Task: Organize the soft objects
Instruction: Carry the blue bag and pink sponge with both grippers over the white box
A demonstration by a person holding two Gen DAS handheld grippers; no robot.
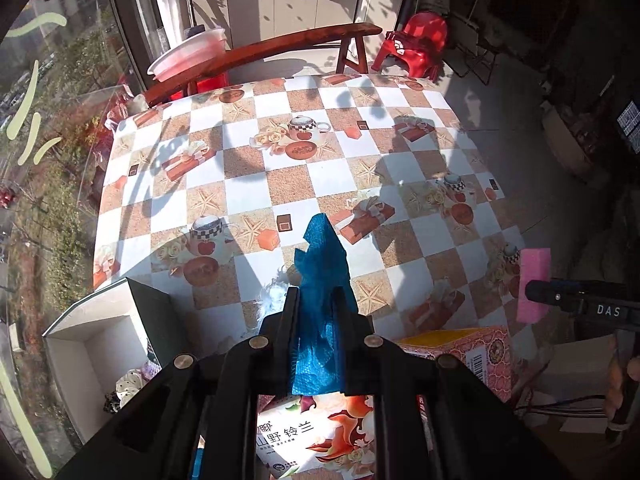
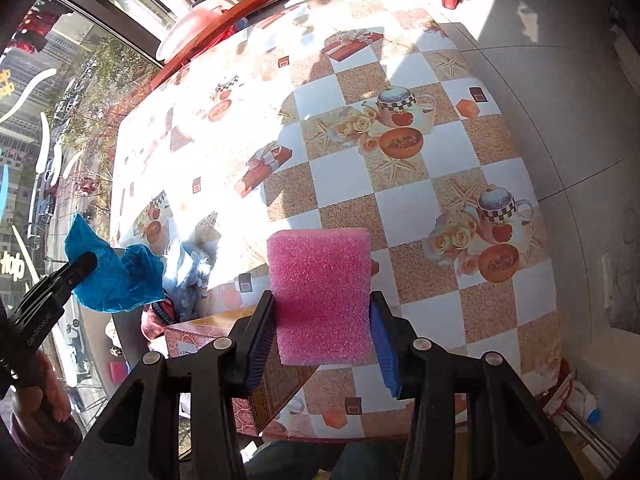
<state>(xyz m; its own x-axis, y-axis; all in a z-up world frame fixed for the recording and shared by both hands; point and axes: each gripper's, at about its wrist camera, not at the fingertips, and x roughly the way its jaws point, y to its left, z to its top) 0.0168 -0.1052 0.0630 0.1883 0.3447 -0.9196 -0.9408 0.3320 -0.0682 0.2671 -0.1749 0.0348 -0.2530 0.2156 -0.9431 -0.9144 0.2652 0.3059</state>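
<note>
My left gripper [image 1: 316,293] is shut on a crumpled blue cloth [image 1: 322,252], which hangs above the checkered tablecloth [image 1: 248,168]. In the right wrist view the same blue cloth [image 2: 116,276] is at the left, pinched in the left gripper [image 2: 86,263]. My right gripper [image 2: 322,301] is shut on a pink foam sponge [image 2: 320,272], whose sides dent inward between the blue pads [image 2: 384,340]. It holds the sponge in the air over the table's near edge. The left wrist view shows the pink sponge [image 1: 534,276] at the far right, in the right gripper [image 1: 536,291].
An open white box [image 1: 92,344] with small soft items stands at the near left. A pink patterned box [image 2: 248,364] sits at the near edge, beside a flowery tissue pack [image 1: 316,436] and a fluffy white-blue thing [image 2: 196,276]. Behind the table are a wooden bench [image 1: 260,52] and a red chair [image 1: 420,44].
</note>
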